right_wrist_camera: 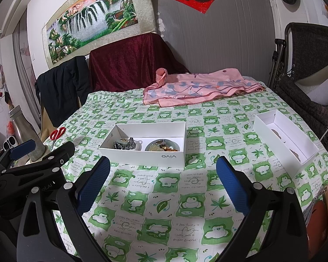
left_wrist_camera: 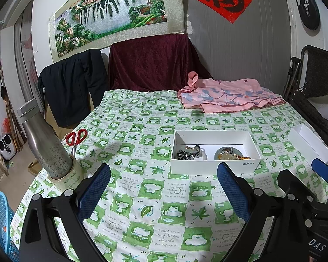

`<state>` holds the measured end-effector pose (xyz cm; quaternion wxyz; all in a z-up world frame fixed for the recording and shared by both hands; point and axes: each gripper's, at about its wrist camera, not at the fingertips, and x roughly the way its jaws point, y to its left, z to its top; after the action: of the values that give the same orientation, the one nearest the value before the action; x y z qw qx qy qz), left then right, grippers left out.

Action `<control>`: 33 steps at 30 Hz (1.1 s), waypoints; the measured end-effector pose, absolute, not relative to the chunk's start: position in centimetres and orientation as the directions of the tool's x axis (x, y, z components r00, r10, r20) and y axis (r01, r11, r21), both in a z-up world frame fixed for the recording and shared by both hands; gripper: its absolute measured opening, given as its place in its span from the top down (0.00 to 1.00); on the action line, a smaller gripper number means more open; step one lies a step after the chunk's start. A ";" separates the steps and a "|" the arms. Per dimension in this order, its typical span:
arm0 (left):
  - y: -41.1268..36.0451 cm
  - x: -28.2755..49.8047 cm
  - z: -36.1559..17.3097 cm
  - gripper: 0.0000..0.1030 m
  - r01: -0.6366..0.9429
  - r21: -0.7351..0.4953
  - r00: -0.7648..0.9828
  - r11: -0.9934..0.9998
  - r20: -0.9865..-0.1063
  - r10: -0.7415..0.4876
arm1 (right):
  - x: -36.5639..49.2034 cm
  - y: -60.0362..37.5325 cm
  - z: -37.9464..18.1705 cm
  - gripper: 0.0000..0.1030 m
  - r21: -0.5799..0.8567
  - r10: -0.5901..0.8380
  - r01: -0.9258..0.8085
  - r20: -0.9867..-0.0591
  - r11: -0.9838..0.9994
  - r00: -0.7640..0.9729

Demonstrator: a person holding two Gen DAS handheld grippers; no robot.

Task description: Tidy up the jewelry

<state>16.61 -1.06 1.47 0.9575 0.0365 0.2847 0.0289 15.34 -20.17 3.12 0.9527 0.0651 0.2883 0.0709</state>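
Hovering spread and empty over the tablecloth (right_wrist_camera: pixel 164 207), left gripper (left_wrist_camera: pixel 164 187) and right gripper (right_wrist_camera: pixel 163 181) face the white box (right_wrist_camera: pixel 140 155), where jewelry (right_wrist_camera: pixel 161 147) lies sorted in two dishes, seemingly for easy reach.

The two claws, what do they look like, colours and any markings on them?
Both match: the left claw and right claw each have two black plastic arms with silver round bolts, tipped by blue textured pads. White lettering shows on the black bodies: "DAS" in the left wrist view, letters ending in ".AI" in the right.
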 end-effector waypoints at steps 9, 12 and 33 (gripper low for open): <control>-1.1 16.6 1.5 0.07 -0.035 0.087 0.836 0.996 -0.543 0.077 | 15.4 -20.2 3.1 0.10 0.166 0.174 -0.098 -0.540 0.981 0.823; -1.0 16.7 1.5 0.07 -0.035 0.087 0.836 0.996 -0.543 0.077 | 15.4 -20.3 3.1 0.10 0.166 0.173 -0.098 -0.540 0.981 0.823; -1.0 16.5 1.3 0.06 -0.057 0.089 0.840 0.994 -0.533 0.095 | 15.4 -20.4 3.1 0.10 0.169 0.175 -0.097 -0.539 0.981 0.824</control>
<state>16.45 -1.00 1.30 0.9586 0.0347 0.2797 0.0397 15.43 -20.38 3.06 0.9527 0.0674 0.2877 0.0712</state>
